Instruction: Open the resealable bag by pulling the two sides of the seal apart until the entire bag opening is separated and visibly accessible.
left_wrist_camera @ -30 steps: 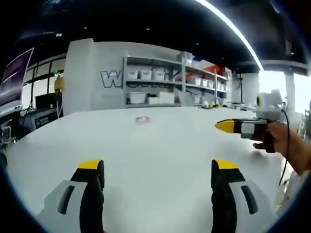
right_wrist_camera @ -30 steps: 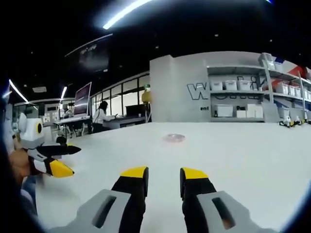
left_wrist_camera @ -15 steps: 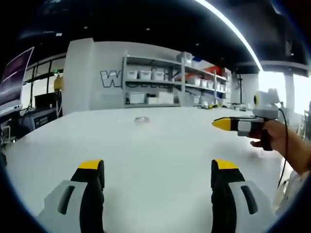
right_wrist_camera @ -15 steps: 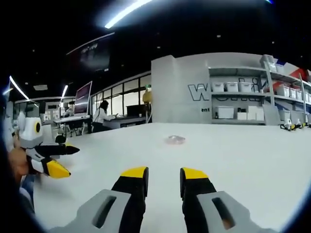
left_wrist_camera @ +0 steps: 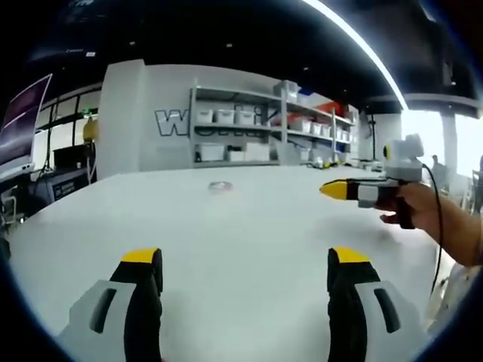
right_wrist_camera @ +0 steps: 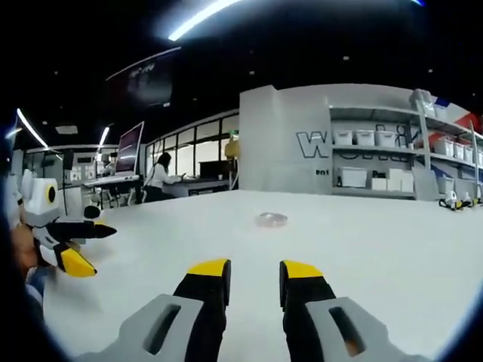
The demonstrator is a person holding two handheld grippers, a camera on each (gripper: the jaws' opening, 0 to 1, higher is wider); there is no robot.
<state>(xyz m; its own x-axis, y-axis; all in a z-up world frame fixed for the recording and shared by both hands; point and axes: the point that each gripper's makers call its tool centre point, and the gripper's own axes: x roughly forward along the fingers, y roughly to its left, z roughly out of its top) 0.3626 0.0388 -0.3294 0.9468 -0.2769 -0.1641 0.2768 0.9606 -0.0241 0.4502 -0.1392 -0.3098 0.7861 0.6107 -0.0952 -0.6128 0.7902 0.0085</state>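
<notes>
The resealable bag (left_wrist_camera: pixel 221 185) lies flat on the white table (left_wrist_camera: pixel 249 226), far out toward the shelving (left_wrist_camera: pixel 264 132), and looks like a small clear pouch, though it is too distant to be sure. The left gripper (left_wrist_camera: pixel 241 260) hovers well short of the bag, jaws spread wide and empty. The right gripper (right_wrist_camera: pixel 253 270) also hangs short of the bag (right_wrist_camera: pixel 271 219), jaws nearly together with a narrow gap, gripping nothing.
</notes>
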